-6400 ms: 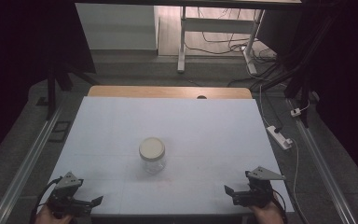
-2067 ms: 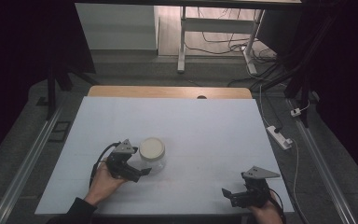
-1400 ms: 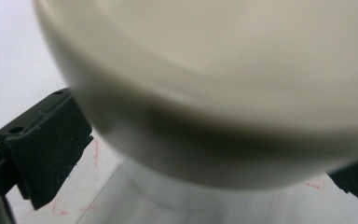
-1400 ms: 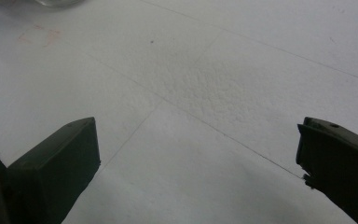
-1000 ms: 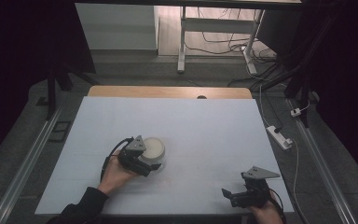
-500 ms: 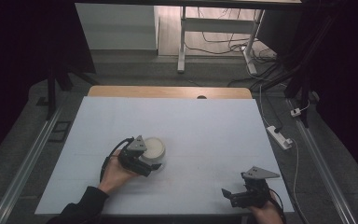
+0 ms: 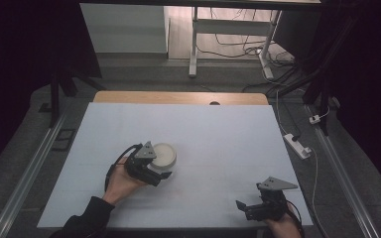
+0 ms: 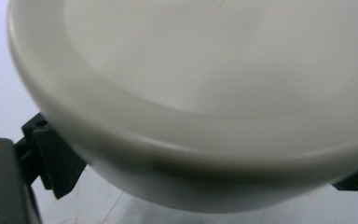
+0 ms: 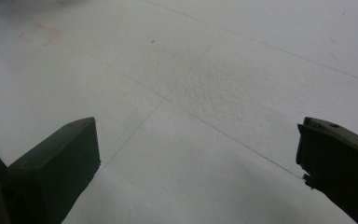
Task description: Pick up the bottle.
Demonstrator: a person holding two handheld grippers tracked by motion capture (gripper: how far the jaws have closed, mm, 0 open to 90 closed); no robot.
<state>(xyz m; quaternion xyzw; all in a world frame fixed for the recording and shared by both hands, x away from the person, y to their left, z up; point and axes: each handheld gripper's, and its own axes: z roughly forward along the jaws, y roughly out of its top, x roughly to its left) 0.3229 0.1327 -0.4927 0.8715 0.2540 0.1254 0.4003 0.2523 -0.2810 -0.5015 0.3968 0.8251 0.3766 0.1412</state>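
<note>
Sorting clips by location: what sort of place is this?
Likely a lab or workshop recording station: a white-covered table, a power strip and loose cables on the floor, handheld tongs.

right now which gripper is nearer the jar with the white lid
Left. The left gripper is at the jar, its jaws on either side just below the lid. The right gripper sits apart near the table's front right edge, jaws open.

The left black tongs [image 7: 159,173] sit at the near-left side of the round white lid [image 7: 162,155], one jaw on each side of the jar just under it, touching or almost touching. The left hand [image 7: 121,181] holds them, arm reaching forward. The right black tongs [image 7: 242,208] rest far right of the lid, jaws wide apart, held by the right hand [image 7: 284,226].
</note>
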